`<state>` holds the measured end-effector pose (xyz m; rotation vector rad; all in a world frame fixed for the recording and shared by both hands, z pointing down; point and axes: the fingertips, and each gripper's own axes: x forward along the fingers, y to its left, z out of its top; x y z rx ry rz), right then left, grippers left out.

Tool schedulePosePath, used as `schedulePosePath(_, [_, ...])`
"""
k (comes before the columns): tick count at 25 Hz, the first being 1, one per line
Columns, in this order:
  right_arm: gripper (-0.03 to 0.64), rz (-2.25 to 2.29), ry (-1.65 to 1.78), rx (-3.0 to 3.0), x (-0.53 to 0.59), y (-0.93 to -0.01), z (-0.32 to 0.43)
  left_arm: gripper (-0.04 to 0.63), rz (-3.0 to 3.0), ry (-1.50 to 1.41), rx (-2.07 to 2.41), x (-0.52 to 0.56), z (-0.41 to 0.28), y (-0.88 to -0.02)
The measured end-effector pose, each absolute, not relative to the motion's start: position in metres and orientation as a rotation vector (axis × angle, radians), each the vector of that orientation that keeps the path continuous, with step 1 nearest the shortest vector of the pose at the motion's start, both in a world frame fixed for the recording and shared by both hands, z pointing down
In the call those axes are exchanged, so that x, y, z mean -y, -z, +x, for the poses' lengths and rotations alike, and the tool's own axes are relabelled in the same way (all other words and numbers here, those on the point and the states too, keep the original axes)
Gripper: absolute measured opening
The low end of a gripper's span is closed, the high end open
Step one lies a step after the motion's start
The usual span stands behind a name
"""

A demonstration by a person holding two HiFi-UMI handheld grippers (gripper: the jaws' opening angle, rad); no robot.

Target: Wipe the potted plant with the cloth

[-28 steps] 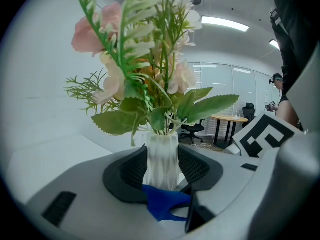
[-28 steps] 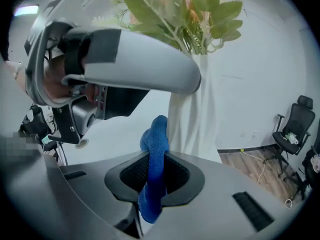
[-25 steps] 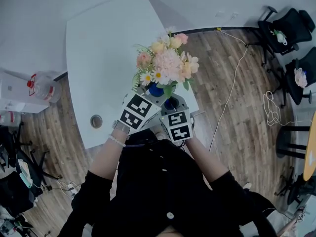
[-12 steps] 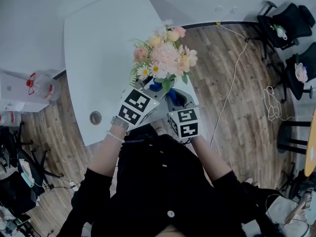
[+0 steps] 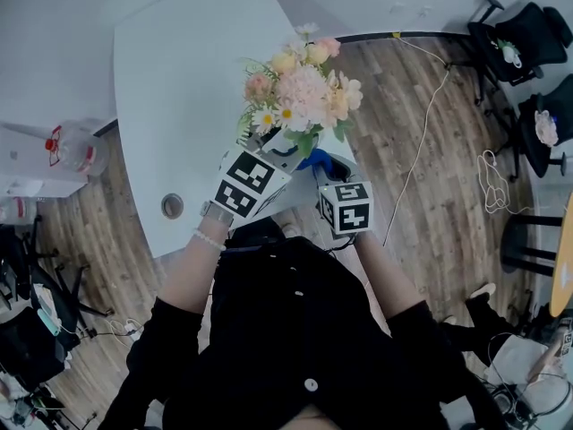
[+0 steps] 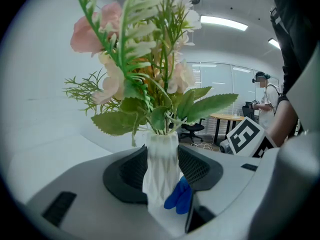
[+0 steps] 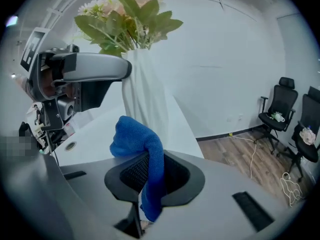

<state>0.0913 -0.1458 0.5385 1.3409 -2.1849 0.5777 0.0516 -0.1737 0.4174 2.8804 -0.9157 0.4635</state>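
The potted plant is a bunch of pink, cream and white flowers (image 5: 295, 97) in a white ribbed vase (image 6: 161, 169). My left gripper (image 6: 162, 171) is shut on the vase, one pad on each side, and holds it upright over the white table (image 5: 179, 79). My right gripper (image 7: 150, 176) is shut on a blue cloth (image 7: 142, 149), which bunches above the jaws and hangs down between them. In the head view the cloth (image 5: 315, 159) sits just right of the vase's base, below the flowers. From the left gripper view a fold of the cloth (image 6: 180, 196) shows beside the vase's foot.
A water jug (image 5: 76, 150) stands on the floor to the left. Black office chairs (image 5: 524, 47) and a white cable (image 5: 421, 141) are on the wooden floor to the right. The table has a round grommet (image 5: 172, 206) near its front edge.
My right gripper has slid to the right with the cloth, out from under the bouquet. The left gripper and the plant have stayed where they were.
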Motion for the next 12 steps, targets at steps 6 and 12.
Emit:
schedulePosePath(6, [0.081, 1.424, -0.645, 2.108, 0.162, -0.552, 0.122, 0.204, 2.877, -0.476, 0.907, 0.172, 0.051, -0.419])
schedulePosePath(12, [0.081, 1.492, -0.686, 2.036, 0.189, -0.560, 0.149, 0.204, 2.887, -0.466, 0.883, 0.170, 0.054, -0.416])
